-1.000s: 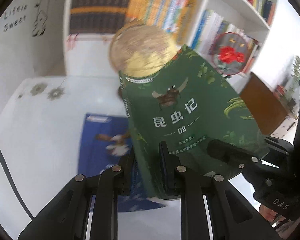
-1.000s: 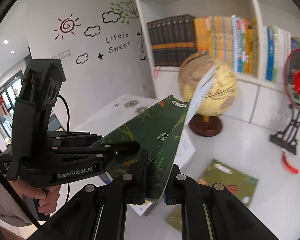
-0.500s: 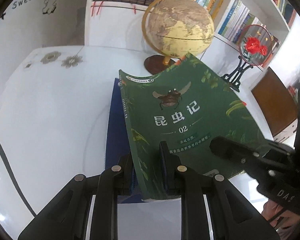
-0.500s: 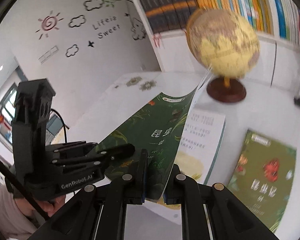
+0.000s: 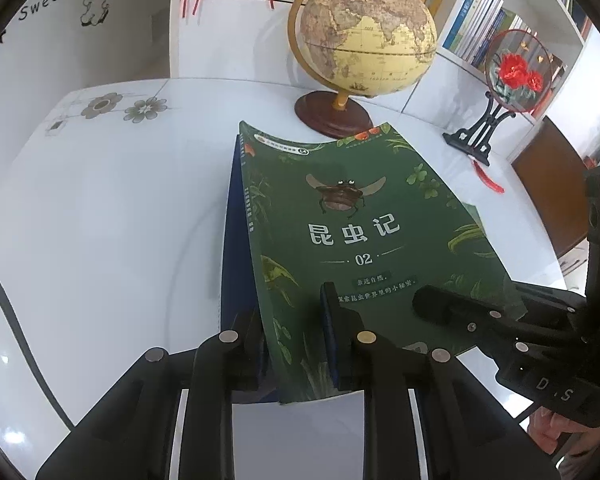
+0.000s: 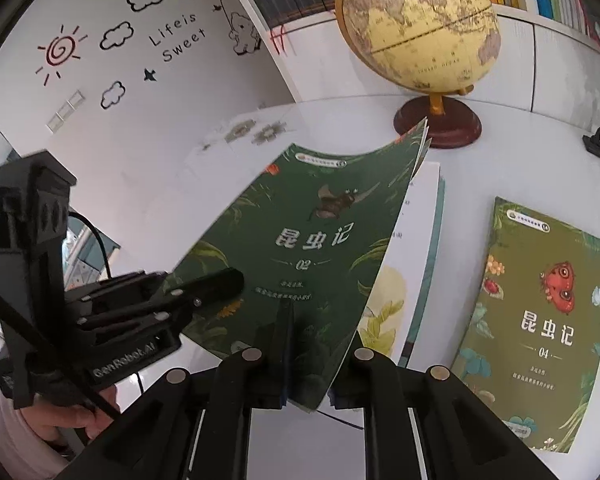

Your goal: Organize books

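Left wrist view: the green book (image 5: 352,236), volume 02, sits between my left fingers (image 5: 296,344) at its bottom edge near the spine, cover up, over a dark blue book (image 5: 229,264) lying on the white table (image 5: 100,240). My left jaws are easing apart at this moment with the book between them; the pads no longer look pressed hard on it. My right fingers (image 6: 320,360) are clenched on the same bottom edge nearer the open side, seen also from the left (image 5: 440,308).

Handling, as I judge it: a thin paperback, light, floppy. The free corner toward the globe (image 5: 364,28) curls and its pages fan slightly in the right wrist view (image 6: 300,248). Glossy cover, so likely slippery under a loose pinch. Best hold is close to the spine, where it is stiffest; holding the page side alone lets it sag.

Another green volume, 04 (image 6: 540,312), lies flat on the table to the right, well apart, with a pale book (image 6: 420,240) beneath the held one.
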Motion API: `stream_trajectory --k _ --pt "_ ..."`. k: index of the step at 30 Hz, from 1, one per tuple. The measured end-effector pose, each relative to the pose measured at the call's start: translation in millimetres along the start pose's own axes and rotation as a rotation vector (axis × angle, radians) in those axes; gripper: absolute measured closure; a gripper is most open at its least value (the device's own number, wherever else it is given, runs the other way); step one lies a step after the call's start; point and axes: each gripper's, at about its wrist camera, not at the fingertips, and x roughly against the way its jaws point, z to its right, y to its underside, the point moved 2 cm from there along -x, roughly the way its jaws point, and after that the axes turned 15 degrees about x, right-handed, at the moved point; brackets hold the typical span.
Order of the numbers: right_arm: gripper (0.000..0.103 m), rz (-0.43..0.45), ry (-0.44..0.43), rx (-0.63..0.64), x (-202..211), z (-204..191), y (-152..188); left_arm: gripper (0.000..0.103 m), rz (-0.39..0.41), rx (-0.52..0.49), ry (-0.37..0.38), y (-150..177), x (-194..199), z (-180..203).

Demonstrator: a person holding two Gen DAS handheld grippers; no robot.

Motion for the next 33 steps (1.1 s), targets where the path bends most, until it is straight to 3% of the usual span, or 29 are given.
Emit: stream_trajectory --k 2,8,13,19,21,24,27,33 --pt "0.09 -0.007 -0.003 -0.012 -2.5 1.4 1.9 0.076 -0.011 -0.005 -0.02 0.9 -1.9 -0.7" --pt "0.087 -0.041 -0.014 -0.06 -8.9 7.5 4.8 0.073 -0.033 0.032 -0.08 3.2 -4.4 -12.8" --pt "0.061 -0.06 -0.028 -0.13 -9.7 12.3 7.9 0.072 -0.064 0.045 -0.114 5.1 -3.9 -20.2" --pt "0.054 -0.052 -0.021 -0.145 -1.5 15.2 13.4 0.056 -0.056 0.026 -0.148 6.6 2.5 -13.7" --pt "0.052 -0.052 -0.023 -0.155 1.7 18.4 16.6 0.055 -0.045 0.028 -0.15 6.2 5.6 -9.4" --pt "0.052 -0.055 -0.018 -0.175 9.8 27.1 23.3 0.055 -0.053 0.045 -0.127 3.9 9.7 0.0" --pt "0.052 -0.036 -0.009 -0.19 23.3 39.4 29.6 0.055 -0.025 0.063 -0.054 -0.8 22.0 17.2" --pt "0.051 -0.002 0.039 -0.264 53.9 80.3 49.4 0.055 0.009 0.028 0.045 -6.2 31.3 72.4"
